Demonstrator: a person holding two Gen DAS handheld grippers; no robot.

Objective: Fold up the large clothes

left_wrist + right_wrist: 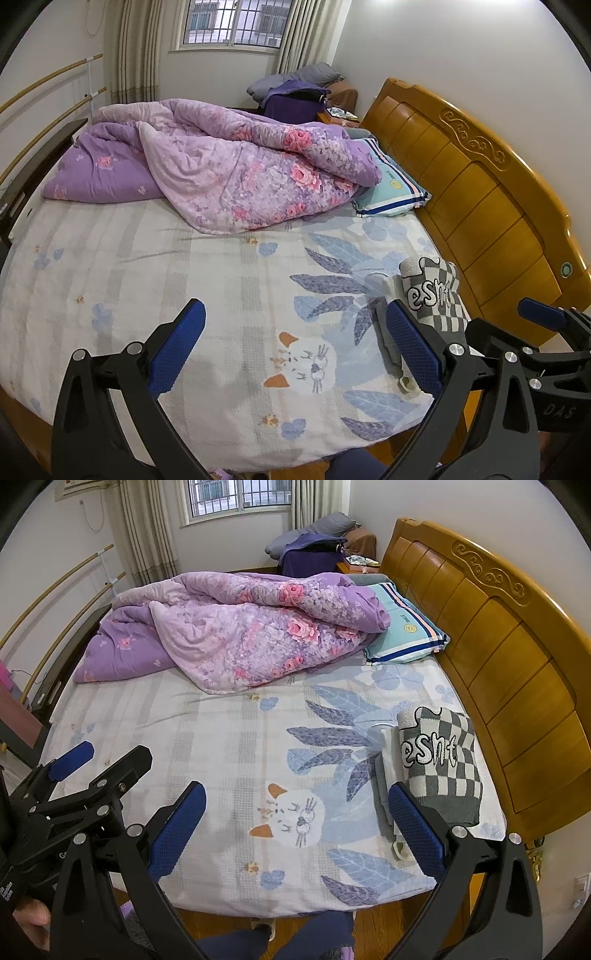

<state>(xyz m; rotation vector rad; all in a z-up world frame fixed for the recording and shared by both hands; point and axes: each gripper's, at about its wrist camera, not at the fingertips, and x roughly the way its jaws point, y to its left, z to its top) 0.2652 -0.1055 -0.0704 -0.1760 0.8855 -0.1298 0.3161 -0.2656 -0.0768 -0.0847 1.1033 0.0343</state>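
Note:
A folded grey-and-white checkered garment [437, 295] with black lettering lies on a small stack of folded clothes at the bed's near right corner, beside the headboard; it also shows in the right wrist view [439, 764]. My left gripper [295, 347] is open and empty above the sheet, its right finger close to the stack. My right gripper [297, 827] is open and empty, its right finger next to the stack. Each gripper shows at the edge of the other's view.
A crumpled purple floral quilt [236, 173] and a striped pillow [395, 184] lie at the far side of the bed. The wooden headboard [480, 192] runs along the right. The patterned sheet [166, 266] is bare between. Legs stand at the bed's near edge.

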